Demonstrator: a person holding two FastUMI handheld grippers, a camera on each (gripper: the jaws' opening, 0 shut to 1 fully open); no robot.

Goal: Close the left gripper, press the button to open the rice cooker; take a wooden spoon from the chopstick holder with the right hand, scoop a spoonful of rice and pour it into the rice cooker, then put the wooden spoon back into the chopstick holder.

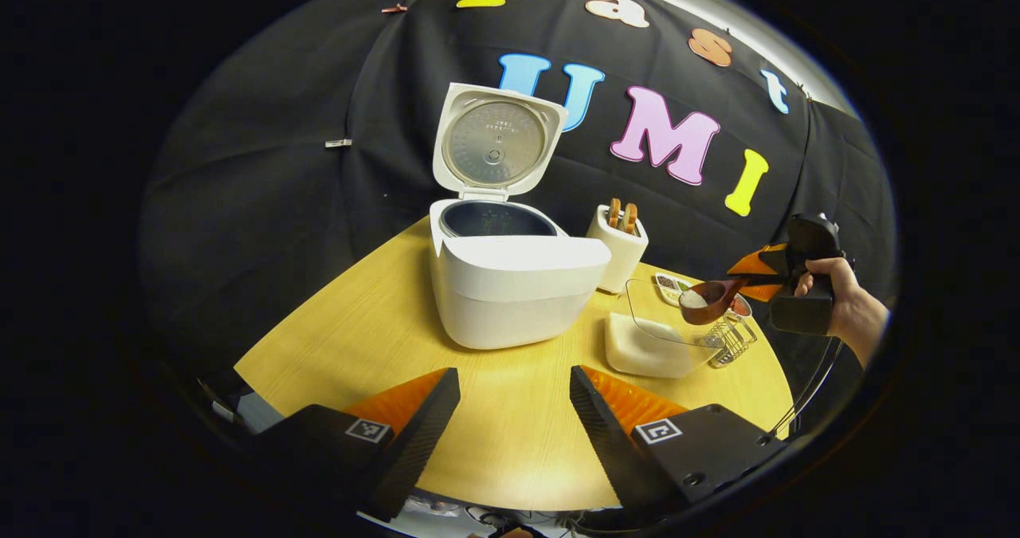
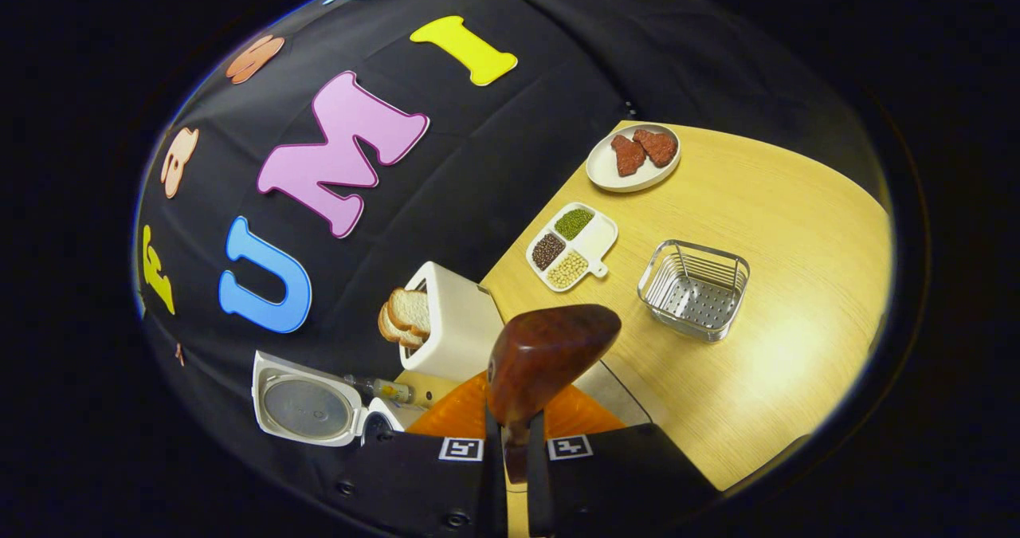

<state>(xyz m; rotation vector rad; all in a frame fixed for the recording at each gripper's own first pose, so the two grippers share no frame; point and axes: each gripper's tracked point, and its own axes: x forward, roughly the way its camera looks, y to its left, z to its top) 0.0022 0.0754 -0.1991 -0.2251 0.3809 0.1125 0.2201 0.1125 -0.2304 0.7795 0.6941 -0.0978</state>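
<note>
The white rice cooker point(image 1: 510, 283) stands on the surface point(image 1: 382, 323), lid point(image 1: 496, 141) raised upright, dark inner pot showing. Just right of it stands the white holder point(image 1: 620, 247) with wooden handles poking out. The dark wooden spoon point(image 1: 711, 299), its bowl heaped with white rice, hangs level above a clear container point(image 1: 665, 323).

Staged kitchen booth: black cloth wall point(image 1: 279, 163), wooden table point(image 1: 510, 410), rice cooker point(image 1: 510, 283)
</note>
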